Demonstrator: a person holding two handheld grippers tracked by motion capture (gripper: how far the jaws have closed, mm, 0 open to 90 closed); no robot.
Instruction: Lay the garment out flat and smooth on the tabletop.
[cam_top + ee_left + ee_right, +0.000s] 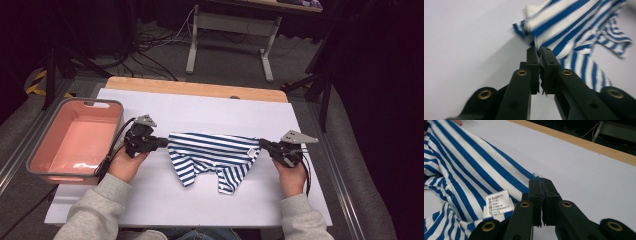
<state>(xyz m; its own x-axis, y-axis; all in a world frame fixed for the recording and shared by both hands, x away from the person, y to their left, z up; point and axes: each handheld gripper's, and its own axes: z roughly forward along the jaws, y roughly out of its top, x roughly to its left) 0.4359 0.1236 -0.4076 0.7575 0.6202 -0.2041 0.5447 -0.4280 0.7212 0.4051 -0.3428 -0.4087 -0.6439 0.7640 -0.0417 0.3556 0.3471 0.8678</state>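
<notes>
Jaws of both grippers pinch the striped garment (212, 156) taut; pink bin (37, 162) (left) holds nothing

L gripper (539, 51) jaws pinch striped cloth (574, 27) edge.

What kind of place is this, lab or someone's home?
Probably a lab or data-collection room, not a home: a white-covered table with a pink bin and a striped garment, loose cables on the floor, and a bare metal-legged bench against dark surroundings.
</notes>
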